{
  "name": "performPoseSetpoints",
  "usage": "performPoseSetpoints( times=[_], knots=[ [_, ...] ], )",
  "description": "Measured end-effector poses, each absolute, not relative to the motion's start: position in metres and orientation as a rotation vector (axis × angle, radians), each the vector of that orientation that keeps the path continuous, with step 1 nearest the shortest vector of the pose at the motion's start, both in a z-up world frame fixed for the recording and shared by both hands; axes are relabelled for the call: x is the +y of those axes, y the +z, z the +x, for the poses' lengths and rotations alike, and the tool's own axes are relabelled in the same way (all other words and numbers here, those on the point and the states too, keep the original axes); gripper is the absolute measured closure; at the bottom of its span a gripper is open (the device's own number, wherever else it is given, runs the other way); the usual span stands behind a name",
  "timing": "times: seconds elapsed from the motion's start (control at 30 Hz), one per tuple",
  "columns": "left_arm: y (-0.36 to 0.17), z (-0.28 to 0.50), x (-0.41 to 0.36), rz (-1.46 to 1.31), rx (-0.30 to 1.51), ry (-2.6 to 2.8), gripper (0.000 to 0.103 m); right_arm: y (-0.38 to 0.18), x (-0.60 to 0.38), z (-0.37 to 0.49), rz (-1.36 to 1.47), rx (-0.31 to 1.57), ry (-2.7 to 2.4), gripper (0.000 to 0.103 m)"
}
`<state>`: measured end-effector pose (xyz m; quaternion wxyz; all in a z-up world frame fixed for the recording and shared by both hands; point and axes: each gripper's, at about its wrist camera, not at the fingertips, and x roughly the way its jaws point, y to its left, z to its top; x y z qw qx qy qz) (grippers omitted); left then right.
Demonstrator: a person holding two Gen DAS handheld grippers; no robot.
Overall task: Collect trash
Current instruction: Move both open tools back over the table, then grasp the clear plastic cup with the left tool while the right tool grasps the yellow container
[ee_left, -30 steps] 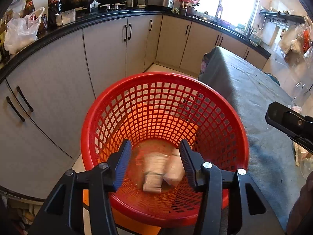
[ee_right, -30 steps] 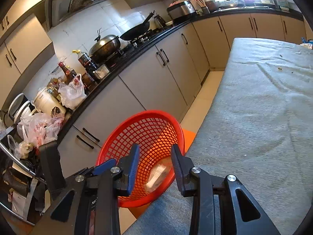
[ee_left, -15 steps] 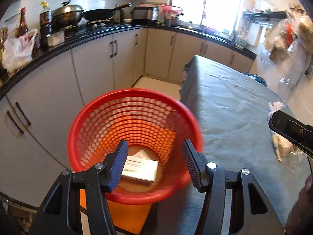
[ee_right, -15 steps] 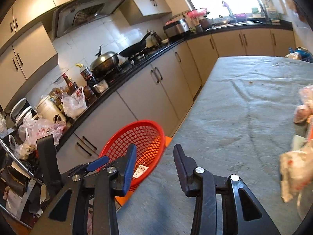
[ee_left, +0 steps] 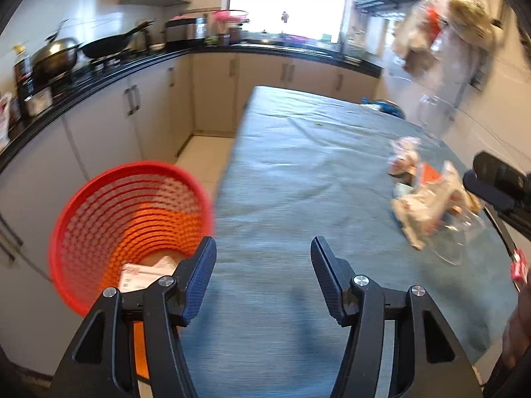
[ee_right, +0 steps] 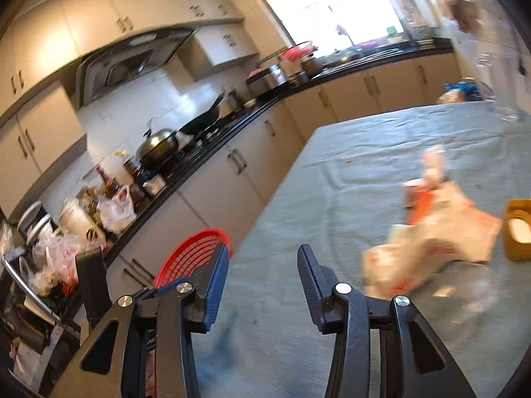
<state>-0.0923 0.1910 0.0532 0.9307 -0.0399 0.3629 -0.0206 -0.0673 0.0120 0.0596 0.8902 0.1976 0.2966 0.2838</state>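
A red mesh basket (ee_left: 109,205) stands on the floor beside the table, with white paper packets (ee_left: 139,273) in its bottom; it also shows in the right wrist view (ee_right: 195,255). A heap of crumpled white-and-orange wrappers and clear plastic (ee_left: 428,199) lies on the grey tablecloth (ee_left: 292,179), seen too in the right wrist view (ee_right: 428,245). My left gripper (ee_left: 262,262) is open and empty over the table's near edge. My right gripper (ee_right: 262,265) is open and empty, left of the heap.
A yellow box (ee_right: 519,232) sits right of the heap. Kitchen cabinets and a black counter (ee_left: 99,76) with wok, pots and bags run along the left and back. Plastic bags hang on the right wall (ee_left: 448,26).
Both grippers have swung right, away from the basket and toward the table. The basket has slid to the left of both views and the trash heap has come into sight.
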Motion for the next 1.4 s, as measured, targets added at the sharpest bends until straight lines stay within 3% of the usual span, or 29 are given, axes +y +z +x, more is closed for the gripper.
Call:
performPoseSetpoints(
  times=[0.47, 0.6, 0.67, 0.97, 1.07, 1.3, 1.4],
  knots=[
    [0.052, -0.091, 0.067, 0.058, 0.766, -0.35, 0.039, 0.037, -0.155, -0.057, 0.473, 0.67, 0.176, 0.055],
    [0.051, -0.09, 0.037, 0.084, 0.776, -0.437, 0.034, 0.023, -0.178, -0.043, 0.463, 0.711, 0.097, 0.055],
    [0.051, -0.089, 0.022, 0.106, 0.77, -0.461, 0.027, 0.015, -0.186, -0.035, 0.468, 0.736, 0.086, 0.055],
    [0.049, -0.059, -0.022, 0.174, 0.796, -0.513, 0.023, -0.015, -0.204, -0.008, 0.5, 0.802, 0.061, 0.056],
    [0.044, -0.048, -0.038, 0.203, 0.804, -0.518, 0.023, -0.019, -0.205, -0.002, 0.492, 0.81, 0.071, 0.06],
    [0.036, -0.034, -0.058, 0.235, 0.802, -0.536, 0.023, -0.024, -0.193, 0.002, 0.408, 0.821, 0.042, 0.089],
    [0.033, -0.03, -0.06, 0.245, 0.794, -0.522, 0.023, -0.021, -0.187, -0.002, 0.373, 0.803, 0.045, 0.094]
  ],
)
